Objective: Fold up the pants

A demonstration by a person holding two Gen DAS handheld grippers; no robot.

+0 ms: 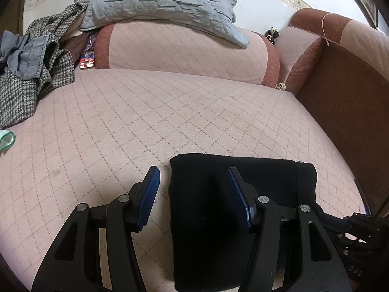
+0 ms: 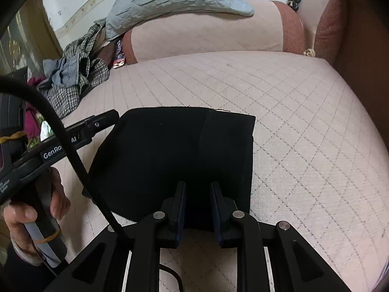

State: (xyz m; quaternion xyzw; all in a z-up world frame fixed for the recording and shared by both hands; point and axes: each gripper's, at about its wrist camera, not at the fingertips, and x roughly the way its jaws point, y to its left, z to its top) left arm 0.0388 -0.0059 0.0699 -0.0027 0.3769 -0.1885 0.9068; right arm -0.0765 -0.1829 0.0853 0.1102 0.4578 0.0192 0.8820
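I'm looking at the black pants (image 2: 170, 160) lying folded into a compact block on the pink sofa seat (image 1: 170, 112); soft, light cloth, likely to sag, so I'd grip a folded edge. My left tongs (image 1: 192, 199) are spread, empty; right tongs (image 2: 198, 204) are nearly closed over the near edge, grip unclear

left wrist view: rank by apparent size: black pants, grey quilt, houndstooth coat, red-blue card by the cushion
1. black pants, though nearest the camera
2. grey quilt, close to the pants
3. houndstooth coat, partly cut off
4. red-blue card, smallest
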